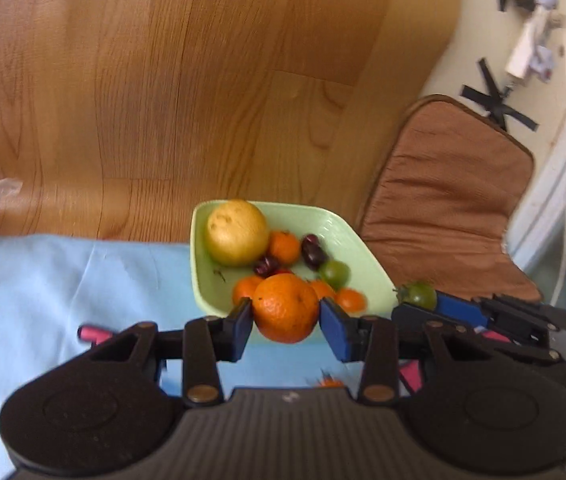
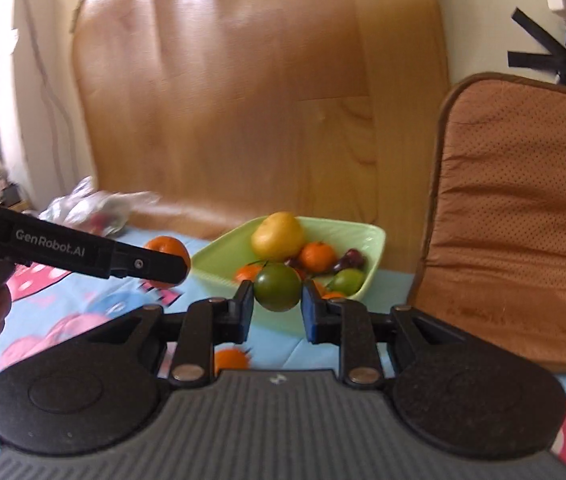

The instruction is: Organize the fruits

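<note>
Pale green square dish (image 1: 325,220) at twelve o'clock is mostly filled; left hand-held gripper (image 1: 285,320) clamps a round orange tangerine (image 1: 285,307), right hand-held gripper (image 2: 276,304) clamps a small green tomato (image 2: 277,286), both undelivered.

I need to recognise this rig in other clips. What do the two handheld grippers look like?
Both the left gripper and the right gripper look alike: a black ribbed body with two round black discs, black link arms on brass-coloured pins, and blue pads on the fingers. White lettering "GenRobot.AI" runs along the left one's side.

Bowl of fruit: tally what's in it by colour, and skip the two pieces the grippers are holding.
Yellow fruit: 1
Orange fruit: 4
Dark red fruit: 2
Green fruit: 1
Total: 8 in the green bowl
</note>
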The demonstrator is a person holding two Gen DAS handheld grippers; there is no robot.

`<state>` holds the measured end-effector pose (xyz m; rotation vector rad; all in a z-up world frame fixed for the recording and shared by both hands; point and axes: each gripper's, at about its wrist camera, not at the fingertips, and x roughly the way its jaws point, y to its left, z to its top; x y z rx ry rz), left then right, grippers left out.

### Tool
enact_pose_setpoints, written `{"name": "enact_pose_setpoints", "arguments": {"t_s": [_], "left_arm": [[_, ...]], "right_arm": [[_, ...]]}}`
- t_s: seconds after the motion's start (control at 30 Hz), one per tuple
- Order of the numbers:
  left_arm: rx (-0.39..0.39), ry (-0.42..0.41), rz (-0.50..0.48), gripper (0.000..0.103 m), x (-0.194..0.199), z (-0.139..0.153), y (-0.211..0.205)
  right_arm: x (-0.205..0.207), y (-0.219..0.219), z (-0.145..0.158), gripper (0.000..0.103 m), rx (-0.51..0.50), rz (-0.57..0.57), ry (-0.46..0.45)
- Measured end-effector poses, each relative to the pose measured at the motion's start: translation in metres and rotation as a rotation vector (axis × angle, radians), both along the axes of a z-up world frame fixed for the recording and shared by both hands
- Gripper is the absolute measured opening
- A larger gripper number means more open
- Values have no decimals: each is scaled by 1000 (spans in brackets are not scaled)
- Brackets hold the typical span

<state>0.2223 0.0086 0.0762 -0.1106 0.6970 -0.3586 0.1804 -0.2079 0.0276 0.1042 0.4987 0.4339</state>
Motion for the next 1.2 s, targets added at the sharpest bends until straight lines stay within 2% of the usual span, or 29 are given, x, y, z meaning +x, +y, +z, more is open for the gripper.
{"name": "enact_pose_setpoints", "arguments": {"t_s": [0.17, 0.33, 0.47, 0.63, 0.7, 0.77, 0.8, 0.93, 1.0, 1.1, 1.13, 1.17, 1.2], "left_arm": [[50, 40, 29, 37, 46, -23, -7], [51, 39, 42, 44, 57, -31, -5], [12, 5, 54, 45, 37, -19, 10], [2, -20, 91, 48, -5, -8, 34], [11, -26, 101, 50, -25, -13, 42], [11, -22, 103, 56, -42, -21, 47], [13, -18, 101, 57, -49, -26, 49], [41, 24, 74, 58, -61, -48, 42], [86, 26, 75, 58, -61, -57, 35], [136, 4, 96, 52, -62, -65, 27], [135, 2, 97, 42, -62, -64, 26], [117, 9, 86, 32, -63, -63, 26], [101, 17, 81, 32, -65, -63, 27]], "right_arm": [[41, 5, -20, 28, -13, -31, 40], [51, 6, -32, 29, -7, -38, 47], [44, 0, -23, 30, 8, -44, 9], [29, -1, -11, 30, 48, -30, 20], [18, 2, -8, 30, 54, -11, 29], [9, 3, -10, 44, 72, 11, 59], [4, 5, -13, 47, 78, 22, 78], [-7, 23, -23, 48, 20, 49, 118], [-3, 30, -30, 48, 15, 57, 160], [3, 36, -37, 52, 22, 58, 192], [3, 39, -37, 48, 18, 66, 203], [2, 41, -37, 31, 19, 77, 213], [0, 42, -38, 30, 22, 93, 226]]}}
